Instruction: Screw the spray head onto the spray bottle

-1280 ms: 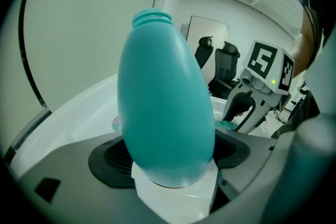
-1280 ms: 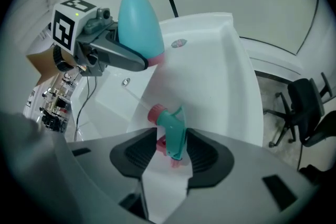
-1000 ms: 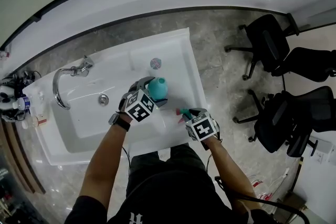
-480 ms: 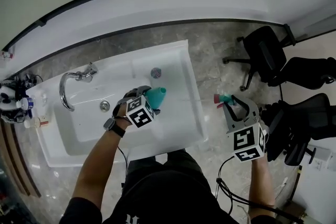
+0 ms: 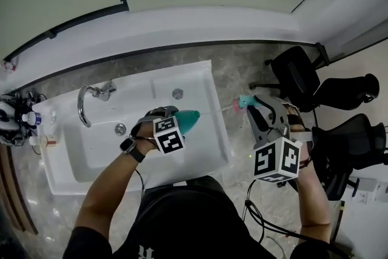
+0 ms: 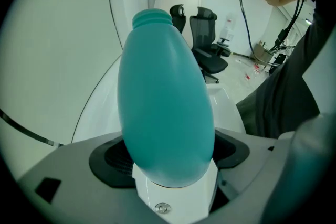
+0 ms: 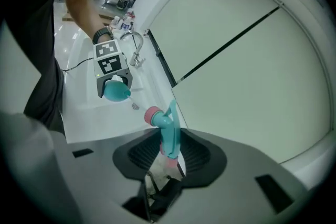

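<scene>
My left gripper (image 5: 173,119) is shut on a teal oval spray bottle (image 5: 186,119), held over the white sink (image 5: 91,148). The bottle (image 6: 165,97) lies along the jaws with its open threaded neck (image 6: 152,17) pointing away toward the right. My right gripper (image 5: 257,111) is raised to the right of the sink, over the floor, and is shut on the teal spray head (image 5: 244,101) with a pink nozzle (image 7: 153,115). In the right gripper view the spray head (image 7: 169,131) stands between the pads, and the bottle (image 7: 115,91) shows farther off. Bottle and head are apart.
A chrome faucet (image 5: 91,100) stands at the sink's left end, with a drain (image 5: 176,93) near the back. Small bottles (image 5: 18,118) sit at the far left. Black office chairs (image 5: 339,124) stand to the right on the grey stone floor.
The right gripper lifted the spray head off the sink's right rim and carried it up and right, over the floor. The left gripper tilted the bottle so its neck points right.
</scene>
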A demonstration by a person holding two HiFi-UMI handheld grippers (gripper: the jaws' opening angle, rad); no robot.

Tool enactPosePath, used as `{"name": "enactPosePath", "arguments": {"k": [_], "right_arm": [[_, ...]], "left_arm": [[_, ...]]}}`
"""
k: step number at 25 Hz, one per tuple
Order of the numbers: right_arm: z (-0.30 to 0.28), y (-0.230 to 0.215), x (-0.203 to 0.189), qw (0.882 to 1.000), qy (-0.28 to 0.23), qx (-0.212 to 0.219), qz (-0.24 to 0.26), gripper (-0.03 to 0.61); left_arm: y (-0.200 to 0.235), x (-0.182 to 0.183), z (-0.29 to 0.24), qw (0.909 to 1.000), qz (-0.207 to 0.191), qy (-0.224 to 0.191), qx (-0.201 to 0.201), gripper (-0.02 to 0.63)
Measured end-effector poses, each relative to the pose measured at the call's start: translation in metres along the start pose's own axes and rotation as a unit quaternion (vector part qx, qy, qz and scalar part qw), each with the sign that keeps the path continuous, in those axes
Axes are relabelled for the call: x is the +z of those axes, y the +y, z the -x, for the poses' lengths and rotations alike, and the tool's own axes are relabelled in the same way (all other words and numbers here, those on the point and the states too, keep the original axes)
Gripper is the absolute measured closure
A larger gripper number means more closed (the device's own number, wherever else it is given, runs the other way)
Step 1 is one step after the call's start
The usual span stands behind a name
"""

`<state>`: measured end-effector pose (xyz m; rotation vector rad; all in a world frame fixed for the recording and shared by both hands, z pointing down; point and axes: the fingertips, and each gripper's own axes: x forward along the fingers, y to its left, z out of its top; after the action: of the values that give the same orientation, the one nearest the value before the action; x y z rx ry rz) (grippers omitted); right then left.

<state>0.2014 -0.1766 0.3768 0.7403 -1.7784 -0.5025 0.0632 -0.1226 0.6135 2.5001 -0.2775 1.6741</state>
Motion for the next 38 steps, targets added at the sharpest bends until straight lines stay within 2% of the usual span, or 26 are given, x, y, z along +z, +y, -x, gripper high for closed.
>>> {"name": "enactPosePath", "arguments": {"k": [4,10,14,19,21,24,27,29,31,34,38], "right_arm": [[-0.006,0.013,0.019,0.999,-0.003,0.016,0.035,0.457],[-0.031,0.057,0.051,0.995,-0.014,0.062,0.071,0.457],[-0.036,0.073,0.060,0.993,0.000,0.067,0.093,0.457],[-0.026,0.078,0.063,0.992,0.017,0.080,0.096,0.457],[-0.023,0.078,0.063,0.991,0.016,0.113,0.076,0.457],[-0.012,0.080,0.066,0.979,-0.010,0.203,0.011,0.456],[0.004,0.077,0.071,0.966,-0.047,0.252,-0.017,0.425],[0.015,0.076,0.073,0.959,-0.071,0.274,0.005,0.397],[0.025,0.080,0.076,0.946,-0.095,0.310,0.027,0.393],[0.031,0.091,0.078,0.927,-0.113,0.354,0.055,0.393],[0.031,0.099,0.072,0.916,-0.109,0.373,0.098,0.393]], "left_arm": [[-0.007,0.002,0.008,0.9999,-0.013,0.004,-0.005,0.190],[-0.015,0.017,0.023,0.9997,-0.024,-0.006,-0.002,0.190],[-0.015,0.025,0.031,0.9997,-0.017,-0.018,0.002,0.190],[-0.020,0.030,0.036,0.9992,-0.010,-0.038,-0.006,0.190],[-0.021,0.033,0.037,0.9990,-0.013,-0.043,-0.004,0.190],[-0.023,0.035,0.040,0.9988,-0.023,-0.042,0.006,0.190],[-0.029,0.039,0.046,0.9982,-0.044,-0.042,-0.002,0.190],[-0.037,0.040,0.050,0.9966,-0.071,-0.035,-0.023,0.190],[-0.047,0.040,0.054,0.9931,-0.099,-0.032,-0.054,0.192],[-0.060,0.045,0.065,0.9872,-0.118,-0.042,-0.099,0.192],[-0.070,0.050,0.079,0.9807,-0.141,-0.046,-0.127,0.192]]}}
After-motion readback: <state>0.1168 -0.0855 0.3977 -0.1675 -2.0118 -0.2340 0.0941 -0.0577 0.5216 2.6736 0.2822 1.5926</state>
